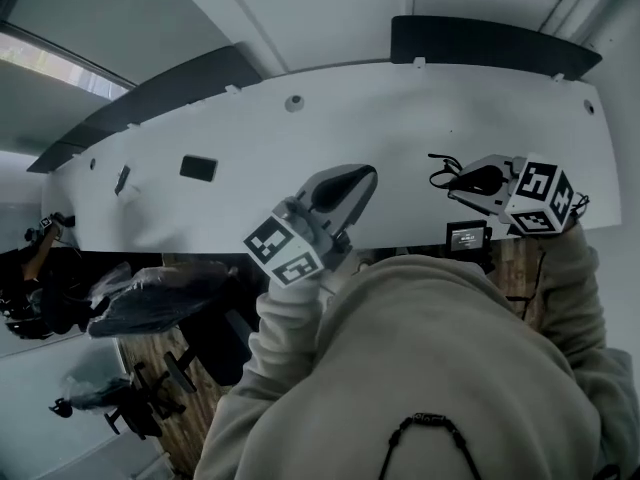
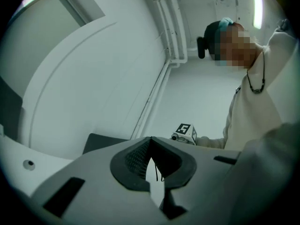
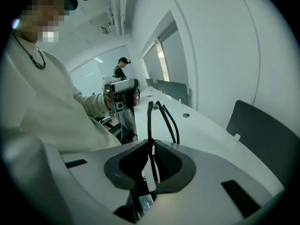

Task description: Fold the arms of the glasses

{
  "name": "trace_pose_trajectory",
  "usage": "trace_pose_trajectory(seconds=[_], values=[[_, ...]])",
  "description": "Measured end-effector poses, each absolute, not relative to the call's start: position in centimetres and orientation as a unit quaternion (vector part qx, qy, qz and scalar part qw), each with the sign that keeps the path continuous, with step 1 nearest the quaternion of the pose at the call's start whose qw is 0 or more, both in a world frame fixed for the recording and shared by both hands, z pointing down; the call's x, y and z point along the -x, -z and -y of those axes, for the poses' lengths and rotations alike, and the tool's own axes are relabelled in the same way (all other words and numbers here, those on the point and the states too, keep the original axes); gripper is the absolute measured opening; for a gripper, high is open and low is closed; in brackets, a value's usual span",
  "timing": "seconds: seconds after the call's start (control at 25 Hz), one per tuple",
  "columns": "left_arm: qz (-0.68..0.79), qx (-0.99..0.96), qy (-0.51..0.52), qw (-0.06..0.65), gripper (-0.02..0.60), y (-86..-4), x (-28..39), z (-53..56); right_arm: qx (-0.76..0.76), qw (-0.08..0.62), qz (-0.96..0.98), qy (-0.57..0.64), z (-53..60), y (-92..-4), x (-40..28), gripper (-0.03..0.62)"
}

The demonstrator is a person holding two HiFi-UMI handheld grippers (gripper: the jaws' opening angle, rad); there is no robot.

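Observation:
In the head view the black glasses hang over the right part of the white table, pinched in my right gripper. The right gripper view shows the right gripper shut on the glasses; a thin frame part runs between its pads and the dark arms stick out ahead above the table. My left gripper is at mid-table, apart from the glasses, to their left. In the left gripper view its pads meet and nothing is gripped. The right gripper's marker cube shows beyond it.
A black rectangular patch and a round grommet mark the table top. A small device with a screen sits at the near table edge. Dark panels line the far side. Chairs stand low at the left. A distant person stands behind.

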State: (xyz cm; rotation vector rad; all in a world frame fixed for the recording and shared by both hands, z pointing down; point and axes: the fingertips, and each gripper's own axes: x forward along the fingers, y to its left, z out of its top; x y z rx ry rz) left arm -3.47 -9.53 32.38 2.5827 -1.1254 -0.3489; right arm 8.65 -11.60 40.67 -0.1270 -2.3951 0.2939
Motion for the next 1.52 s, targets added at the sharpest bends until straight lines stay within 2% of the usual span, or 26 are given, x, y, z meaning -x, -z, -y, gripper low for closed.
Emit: trace_pose_trajectory(seconds=[0.48,1.52], values=[[0.514,-0.828,0.103,0.199,0.005,-37.2,10.7,5.6,0.106,0.434,0.894,-0.041,13.4,-45.7,-2.9,0.057],[0.614,-0.75,0.117,0.216,0.005,-39.2,15.5,-3.5,0.123,0.602,0.787,0.055,15.6,-67.1,-0.6,0.057]])
